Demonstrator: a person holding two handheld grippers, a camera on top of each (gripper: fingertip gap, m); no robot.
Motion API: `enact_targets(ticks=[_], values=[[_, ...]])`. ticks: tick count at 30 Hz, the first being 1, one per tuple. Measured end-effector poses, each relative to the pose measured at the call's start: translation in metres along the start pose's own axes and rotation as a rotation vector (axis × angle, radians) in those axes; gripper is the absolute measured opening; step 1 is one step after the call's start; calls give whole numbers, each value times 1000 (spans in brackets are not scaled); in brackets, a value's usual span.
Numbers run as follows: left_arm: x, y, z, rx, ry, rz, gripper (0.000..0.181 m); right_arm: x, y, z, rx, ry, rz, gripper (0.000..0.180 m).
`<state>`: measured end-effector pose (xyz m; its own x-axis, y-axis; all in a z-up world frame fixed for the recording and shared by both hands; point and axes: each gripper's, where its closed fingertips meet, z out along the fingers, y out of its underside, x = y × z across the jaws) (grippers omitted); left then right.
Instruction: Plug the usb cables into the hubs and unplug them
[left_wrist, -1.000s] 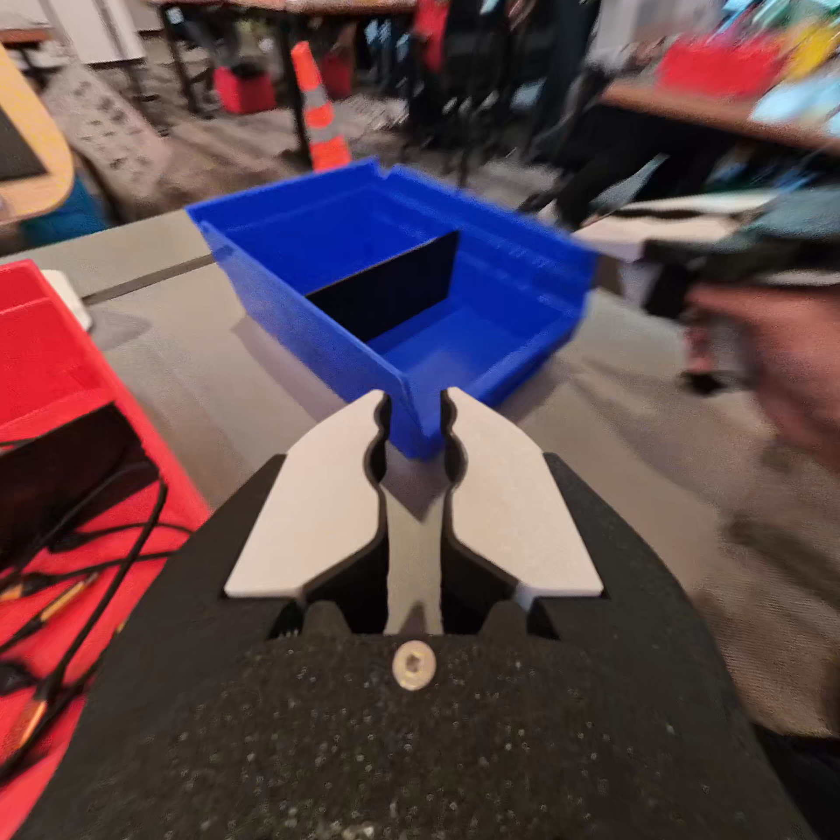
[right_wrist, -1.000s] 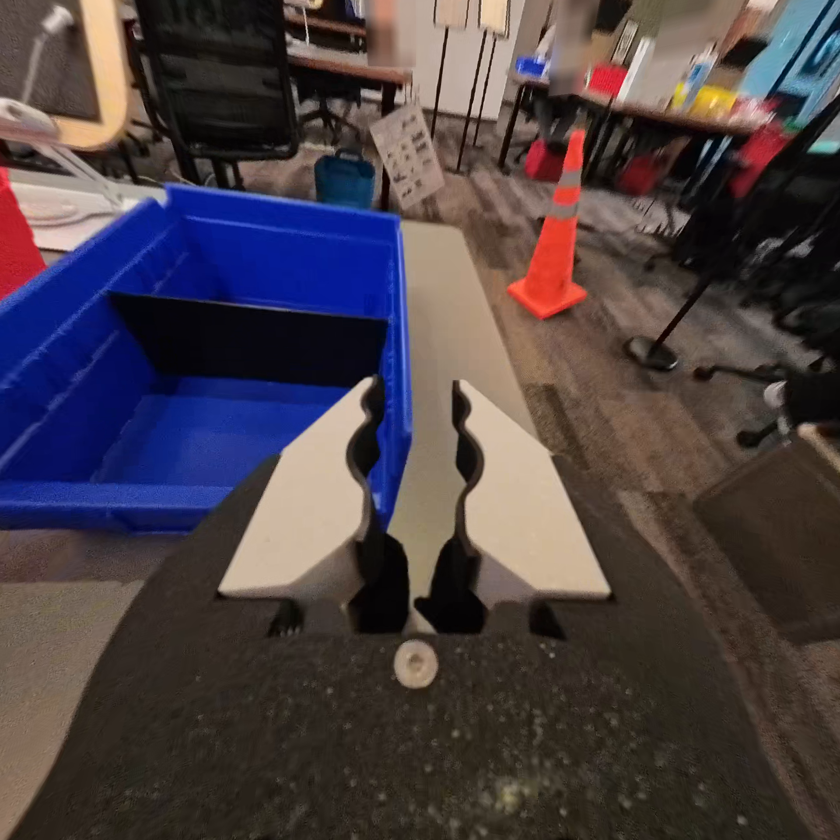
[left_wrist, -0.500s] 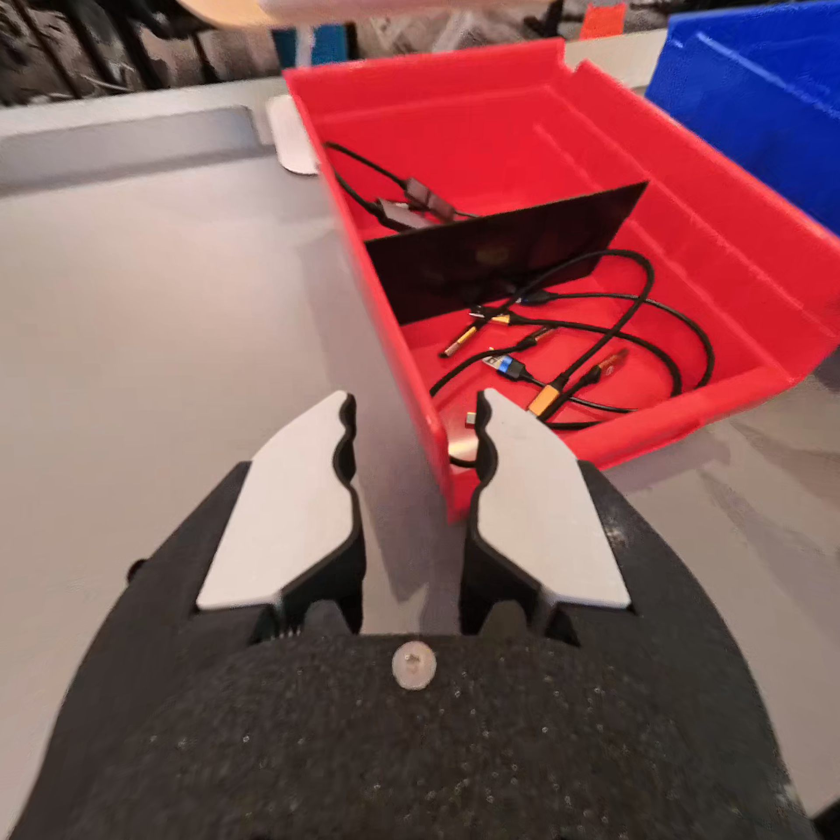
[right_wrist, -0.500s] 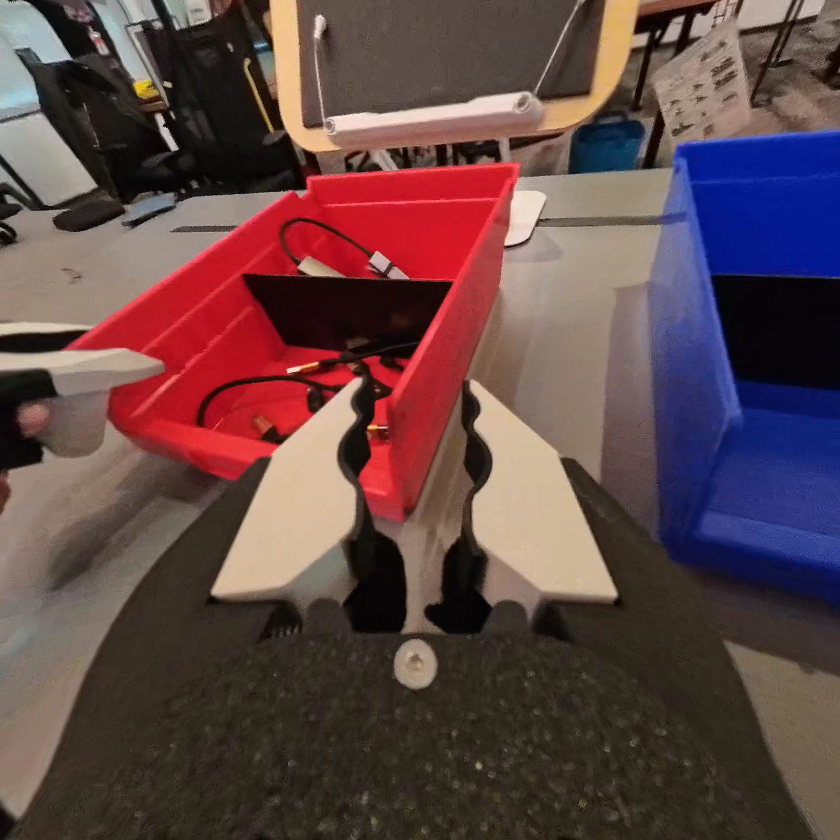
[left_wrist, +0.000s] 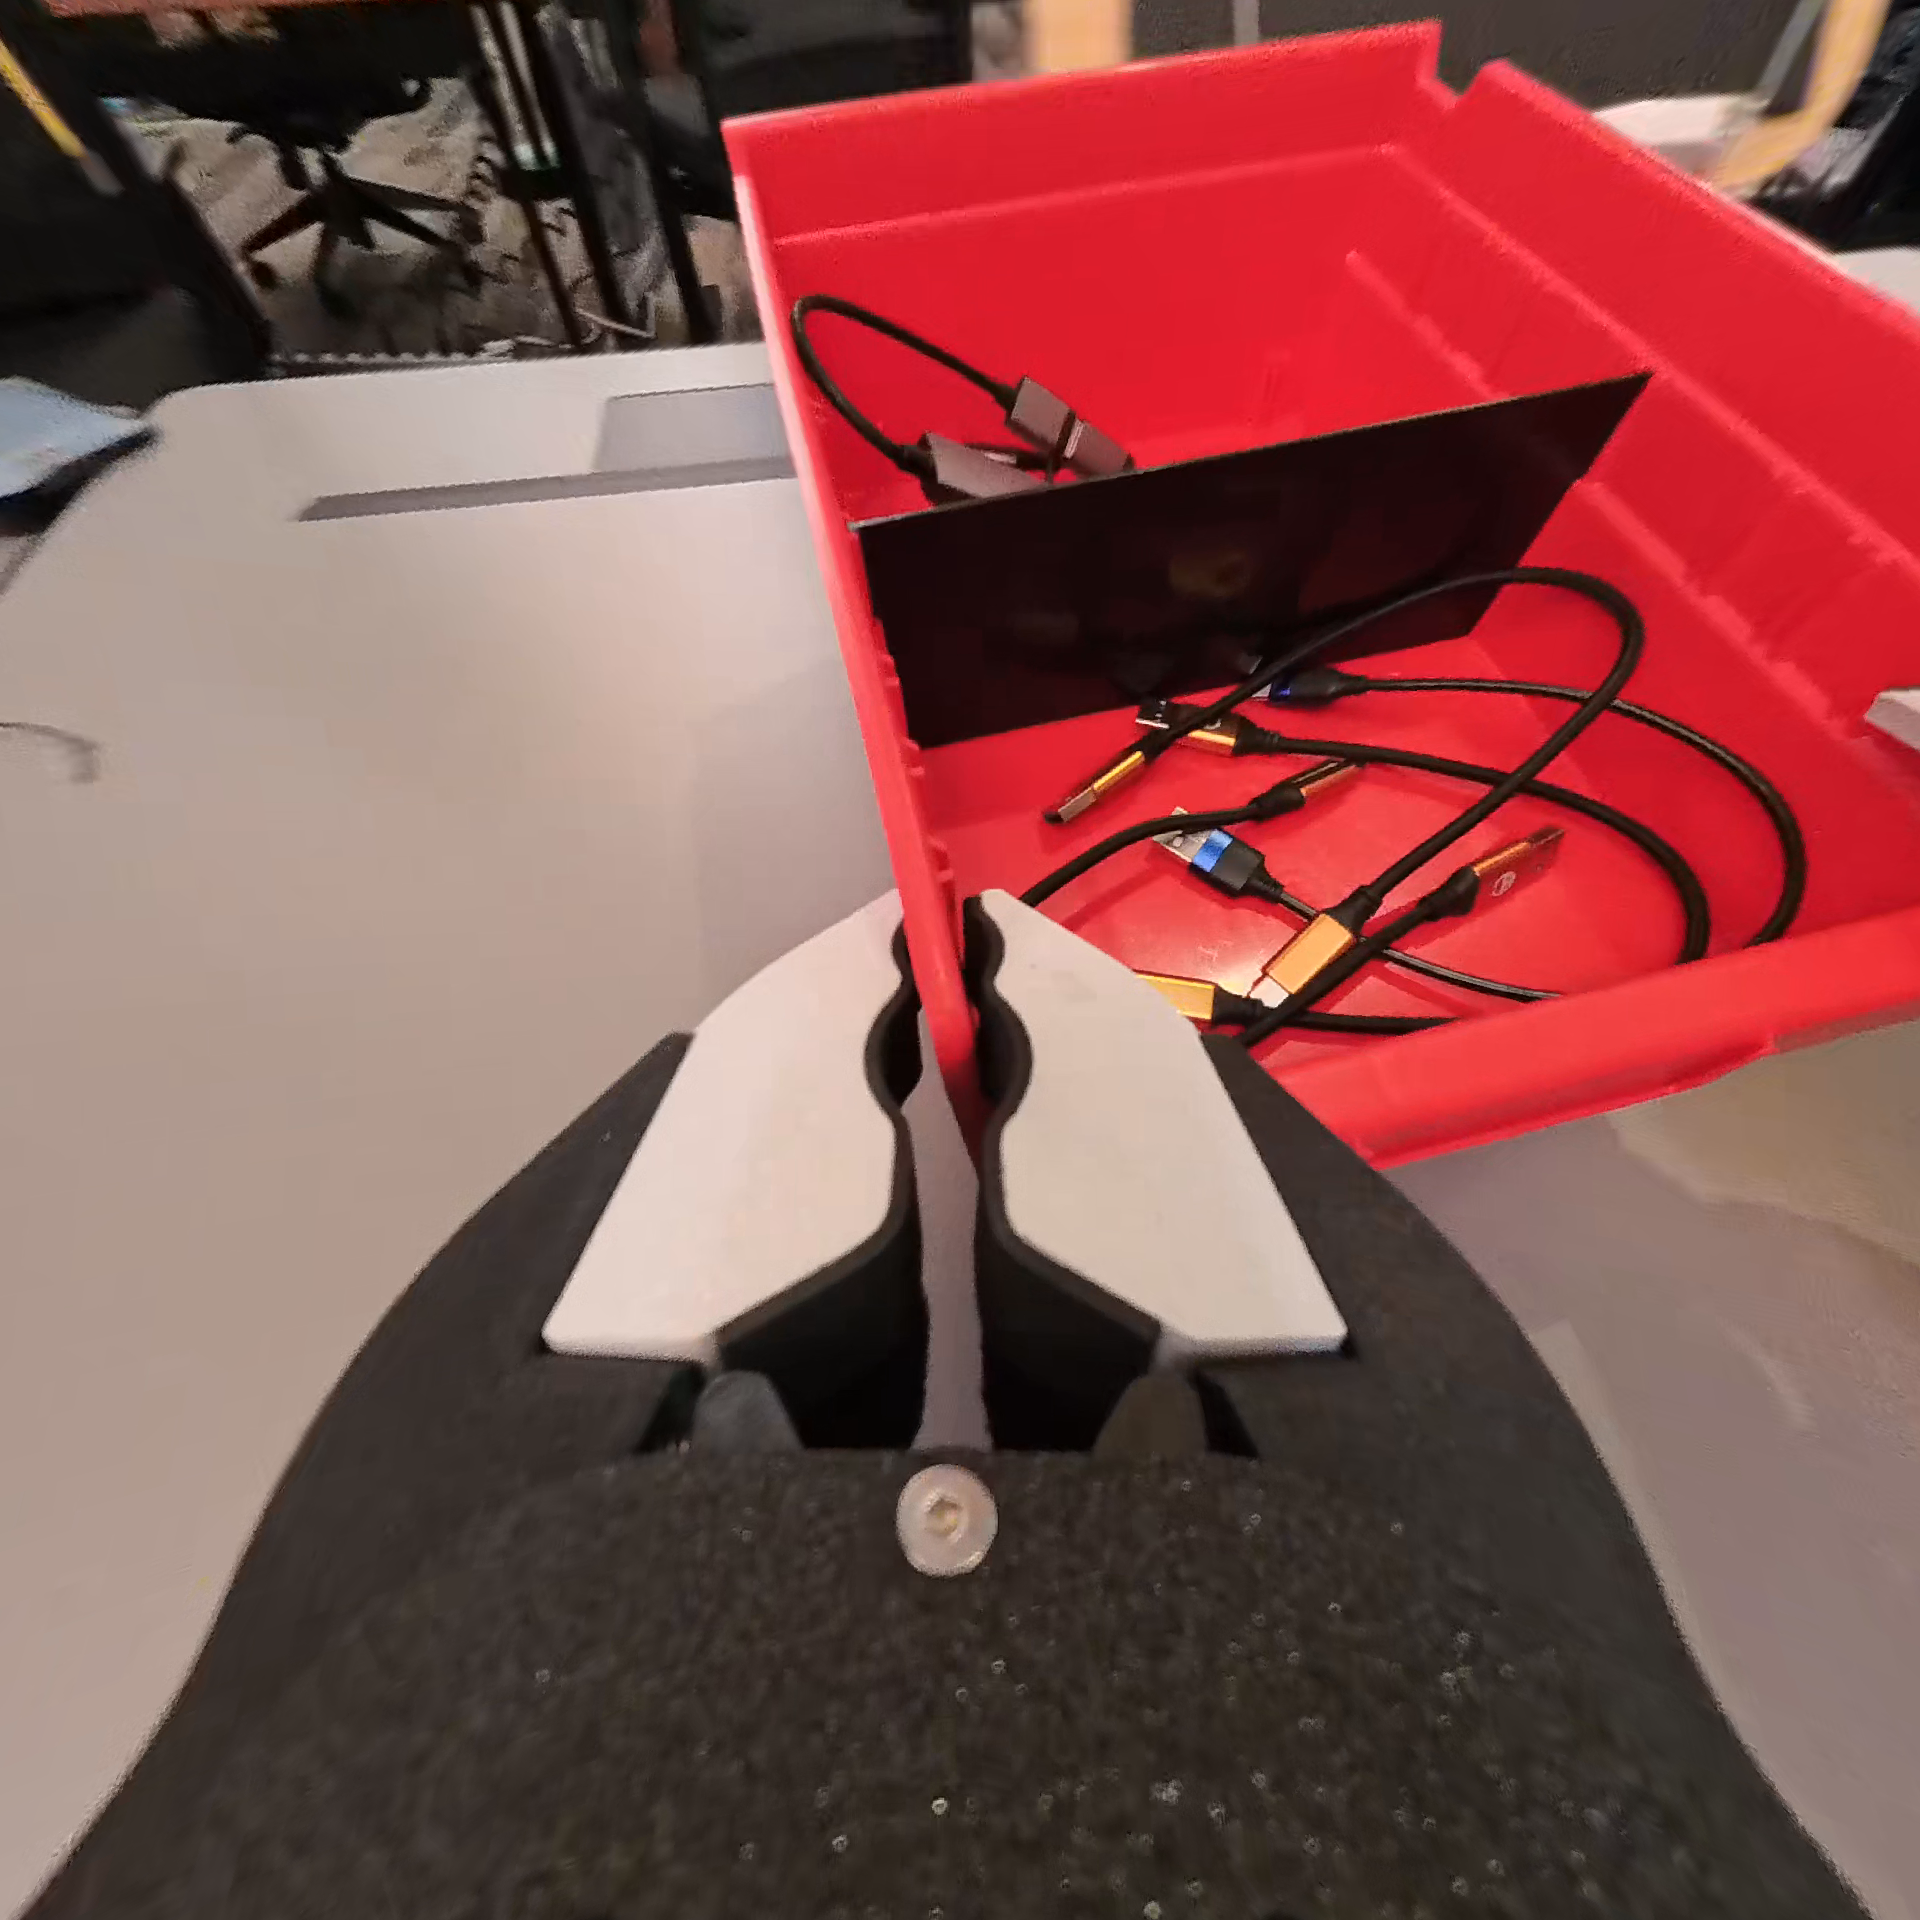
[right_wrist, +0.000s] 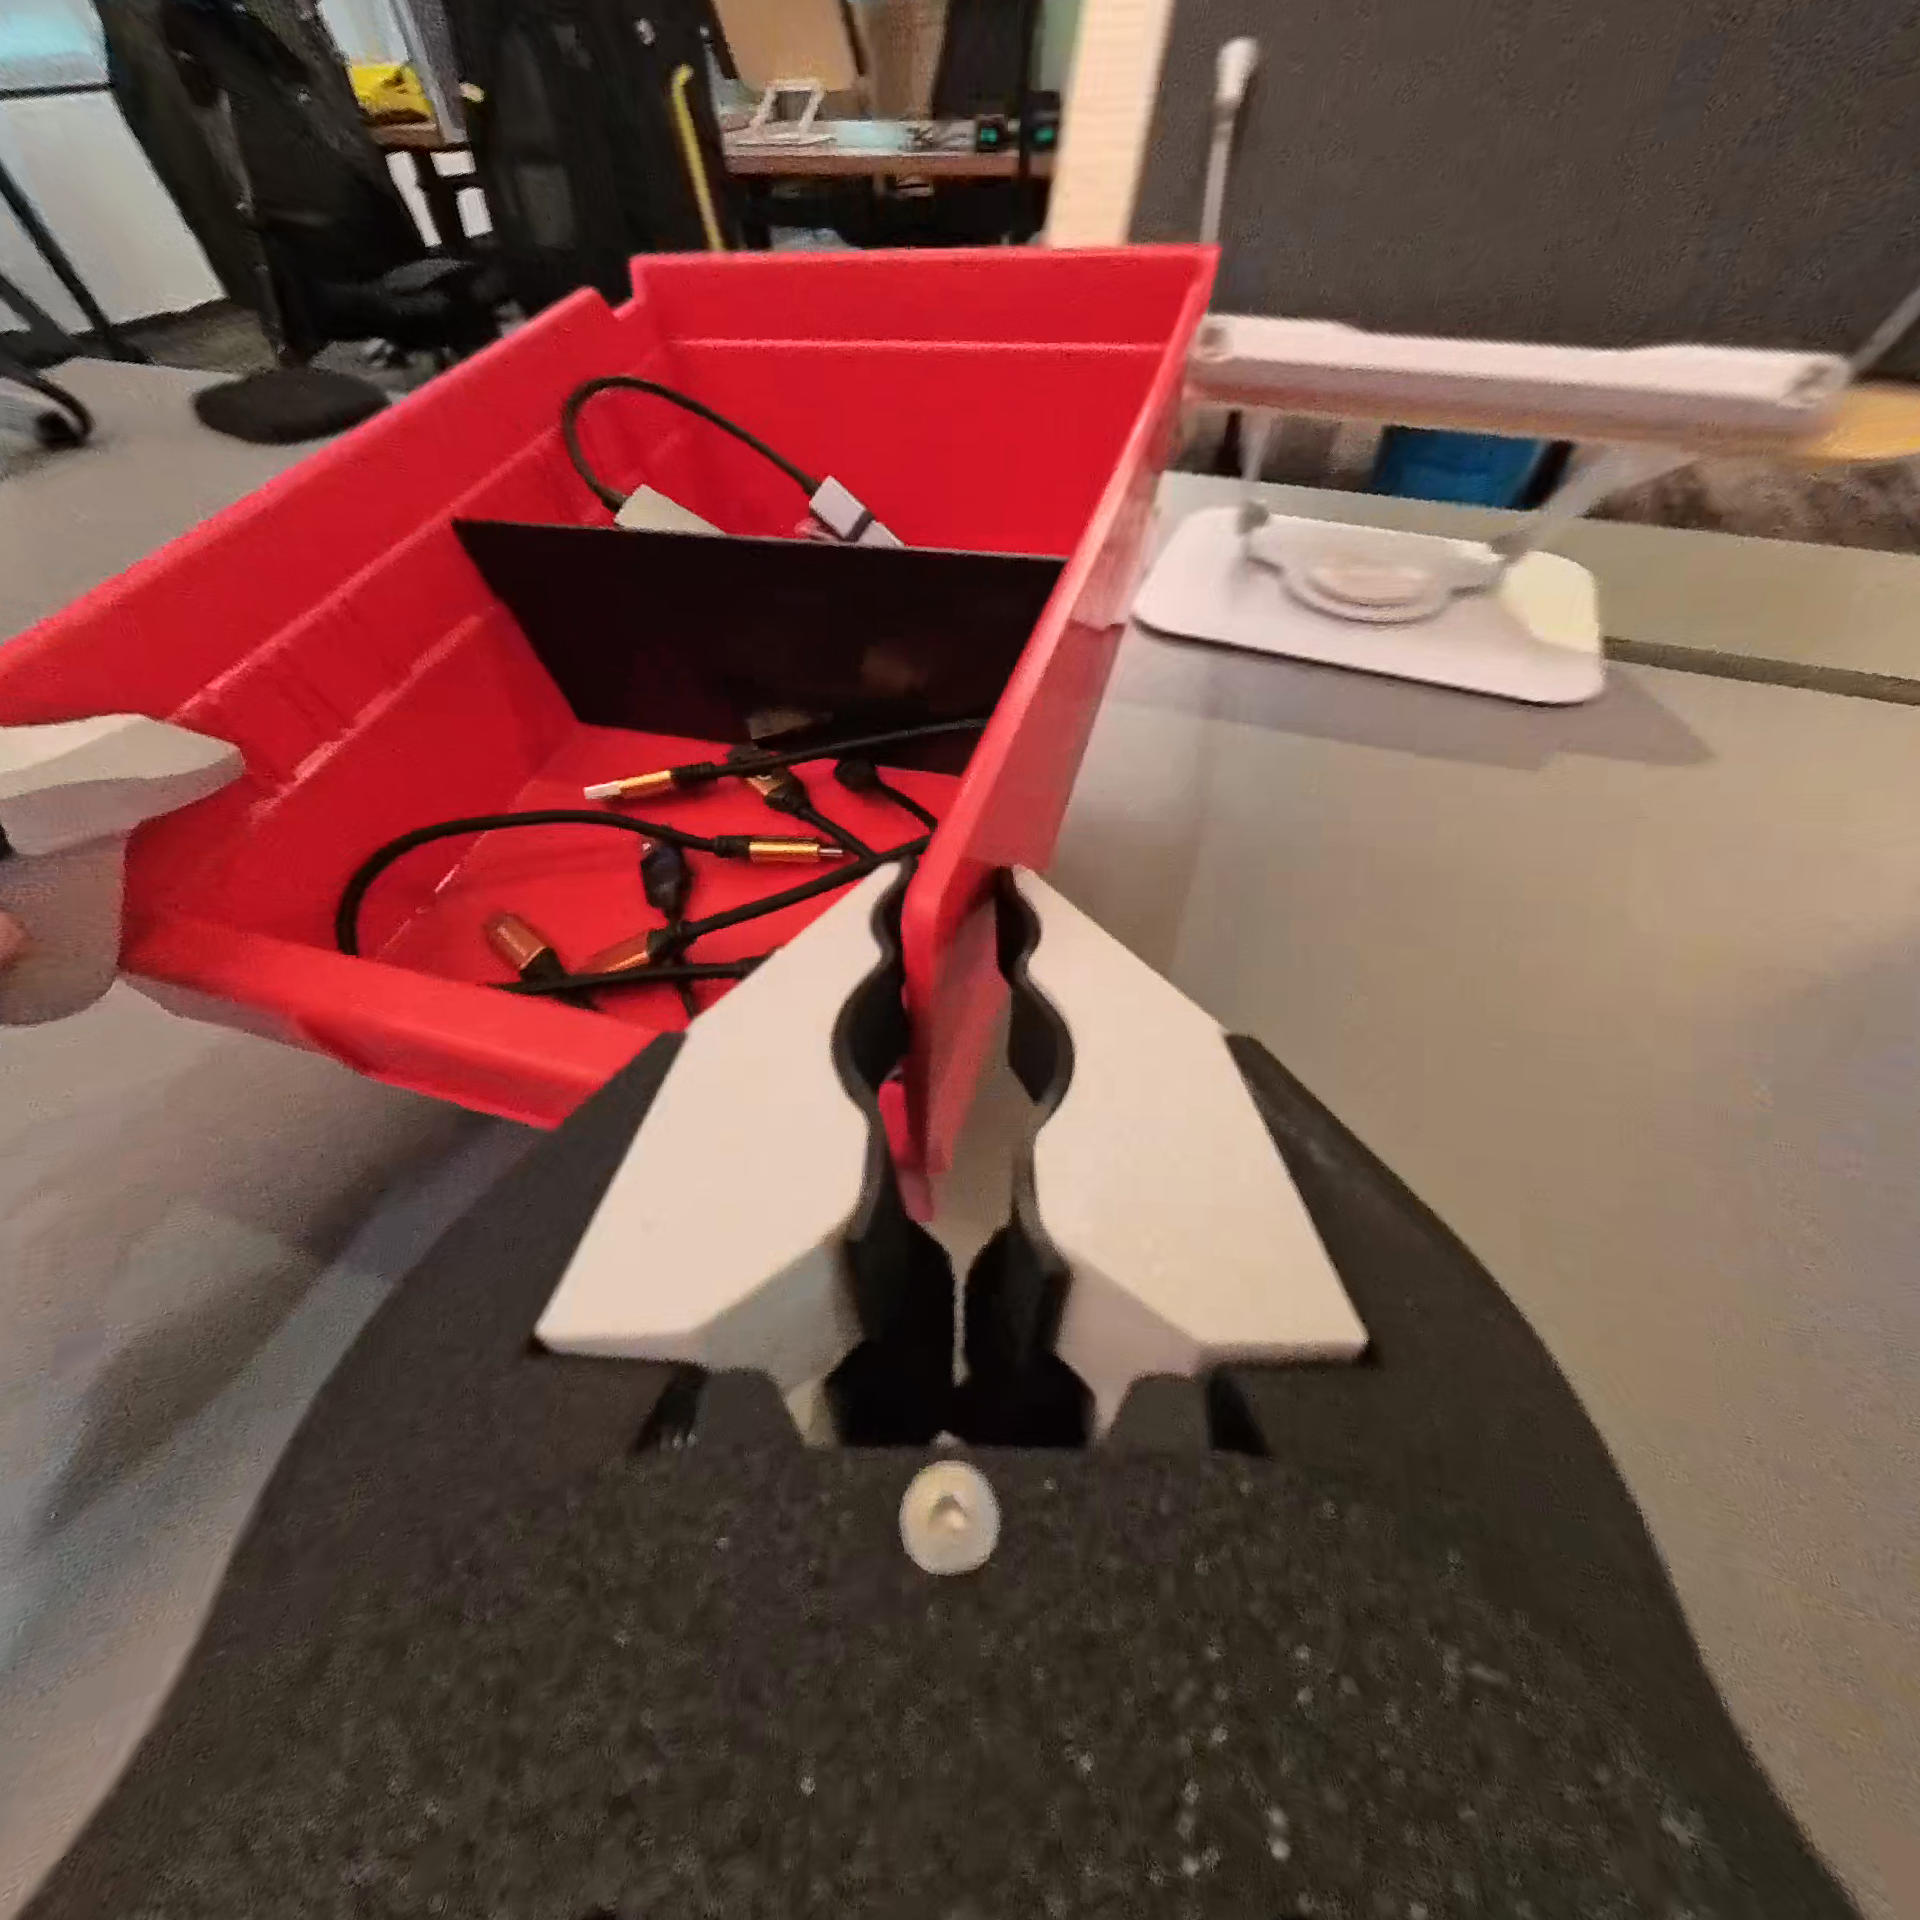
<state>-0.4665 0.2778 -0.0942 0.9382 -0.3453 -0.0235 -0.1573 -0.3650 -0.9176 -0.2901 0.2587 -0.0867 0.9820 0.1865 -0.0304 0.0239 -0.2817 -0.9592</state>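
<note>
A red bin (left_wrist: 1558, 1060) on the grey table has a black divider (left_wrist: 1195, 582) across it. Several black USB cables (left_wrist: 1455, 831) with gold and blue plugs lie in the near compartment. Two grey hubs (left_wrist: 997, 457) with a black lead lie in the far one. My left gripper (left_wrist: 935, 925) is shut on the bin's left side wall near the front corner. My right gripper (right_wrist: 951, 883) is shut on the right side wall of the bin (right_wrist: 416, 1018). The cables (right_wrist: 644, 904) and hubs (right_wrist: 748, 514) also show in the right wrist view. A finger of the left gripper (right_wrist: 114, 769) shows at the bin's far side.
The grey table (left_wrist: 416, 831) spreads to the left of the bin. A white stand base (right_wrist: 1371, 613) sits on the table behind the bin's right side. Office chairs and desks stand beyond the table's far edge. The left gripper's tips are roughly 15 cm from the right gripper's.
Both grippers swung away from the blue bin to the red bin. They moved in and closed on its two side walls. The blue bin has left both views.
</note>
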Motion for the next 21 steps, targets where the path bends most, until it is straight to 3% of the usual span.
enact_targets(ticks=[6,11,13,15,18,21], values=[[-97,16,26,-50,-32,33,4,-71,28,74,-117,-56,5,13],[-116,24,43,-79,13,-89,5,-79,23,88,-99,-56,-55,16],[-116,23,39,-80,17,-104,8,-80,19,82,-101,-139,-36,21],[-118,14,26,-43,-17,-139,34,-84,7,62,-59,-260,-7,35],[-123,-4,-21,75,-134,-214,36,-80,-7,14,-13,-455,32,47],[-94,-5,-56,160,-125,-348,35,-39,-14,-30,46,-466,16,46]])
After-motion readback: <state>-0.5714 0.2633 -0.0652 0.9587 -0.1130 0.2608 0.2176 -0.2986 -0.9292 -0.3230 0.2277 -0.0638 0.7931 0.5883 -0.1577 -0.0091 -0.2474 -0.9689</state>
